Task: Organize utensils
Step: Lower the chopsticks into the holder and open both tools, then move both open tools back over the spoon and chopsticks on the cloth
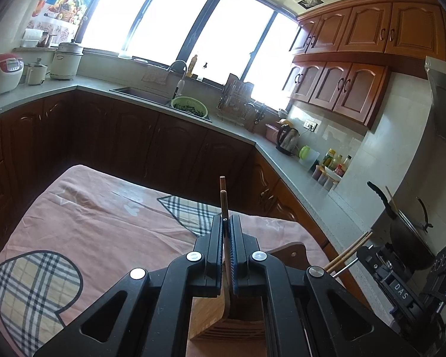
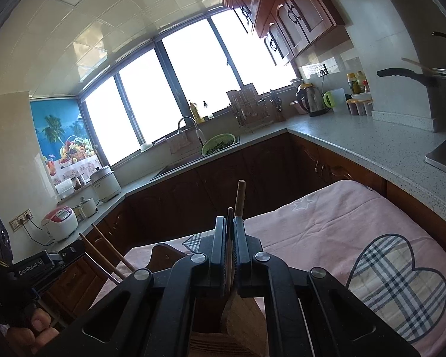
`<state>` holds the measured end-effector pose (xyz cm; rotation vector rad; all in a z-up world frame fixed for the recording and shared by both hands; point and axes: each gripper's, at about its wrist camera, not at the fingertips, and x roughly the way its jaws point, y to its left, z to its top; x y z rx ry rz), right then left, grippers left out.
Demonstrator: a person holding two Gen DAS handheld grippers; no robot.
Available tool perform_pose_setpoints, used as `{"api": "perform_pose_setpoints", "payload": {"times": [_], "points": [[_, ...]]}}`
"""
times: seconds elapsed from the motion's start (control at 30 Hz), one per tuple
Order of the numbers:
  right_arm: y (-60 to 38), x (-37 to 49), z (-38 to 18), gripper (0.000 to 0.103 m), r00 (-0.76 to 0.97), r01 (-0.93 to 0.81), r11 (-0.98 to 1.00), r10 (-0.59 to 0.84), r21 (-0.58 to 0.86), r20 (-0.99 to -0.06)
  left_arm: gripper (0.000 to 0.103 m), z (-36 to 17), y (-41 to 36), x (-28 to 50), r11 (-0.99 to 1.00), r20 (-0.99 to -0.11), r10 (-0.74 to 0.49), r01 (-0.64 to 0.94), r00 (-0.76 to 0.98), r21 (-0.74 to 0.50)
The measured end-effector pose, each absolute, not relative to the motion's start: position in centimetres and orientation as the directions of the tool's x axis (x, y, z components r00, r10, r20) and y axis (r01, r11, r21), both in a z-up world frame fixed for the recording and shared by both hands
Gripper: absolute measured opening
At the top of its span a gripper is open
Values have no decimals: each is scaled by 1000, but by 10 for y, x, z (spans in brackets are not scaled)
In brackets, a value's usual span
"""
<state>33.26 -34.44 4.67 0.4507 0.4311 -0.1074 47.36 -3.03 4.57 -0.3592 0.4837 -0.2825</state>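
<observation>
In the left wrist view my left gripper (image 1: 226, 220) is shut on a pair of wooden chopsticks (image 1: 223, 193), whose ends stick up past the fingertips. Just below it stands a bamboo utensil holder (image 1: 217, 315) on the table. My right gripper (image 2: 230, 220) is likewise shut on a second pair of chopsticks (image 2: 240, 196), above the same holder (image 2: 243, 318). Each view catches the other gripper at its edge: the right one (image 1: 364, 253) with its chopsticks (image 1: 349, 253), and the left one (image 2: 74, 250) with its chopsticks (image 2: 110, 253). A person's hand (image 2: 38, 327) holds the left gripper.
The table wears a pink cloth (image 1: 104, 217) with plaid hearts. Dark cabinets and a grey countertop (image 1: 297, 175) wrap around behind it, with a sink, a green colander (image 1: 190, 107), a kettle (image 1: 287, 138), bottles and a rice cooker (image 1: 3, 71). A black pan (image 1: 401, 232) sits at the right.
</observation>
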Motion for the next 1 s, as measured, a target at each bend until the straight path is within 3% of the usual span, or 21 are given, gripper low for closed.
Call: {"api": "perform_pose_setpoints", "payload": {"times": [0.33,0.4,0.47,0.53,0.7,0.77,0.87,1.0], "points": [[-346,335,50,10,895,192,891,13,412,-446,3,56,-17,470,898,-411,-354,183,840,-400],[-346,335,51,11,895,193,891,11,411,-446,10,56,-13,469,894,-409,-365,192,836,-405],[-347,333,53,19,898,193,890,10,414,-441,31,56,-6,461,892,-400,-361,185,843,-413],[-350,327,56,58,904,189,884,12,427,-426,37,57,0,453,891,-388,-351,178,852,-417],[-352,312,65,67,918,187,876,5,445,-395,50,55,8,432,886,-392,-351,166,850,-434],[-354,305,67,75,922,181,868,14,462,-387,71,54,13,421,892,-402,-334,148,852,-428],[-351,292,70,84,925,175,868,17,465,-379,79,50,20,400,899,-414,-311,124,856,-420],[-344,274,66,89,917,167,871,35,463,-397,80,44,22,375,911,-462,-293,97,837,-401]]}}
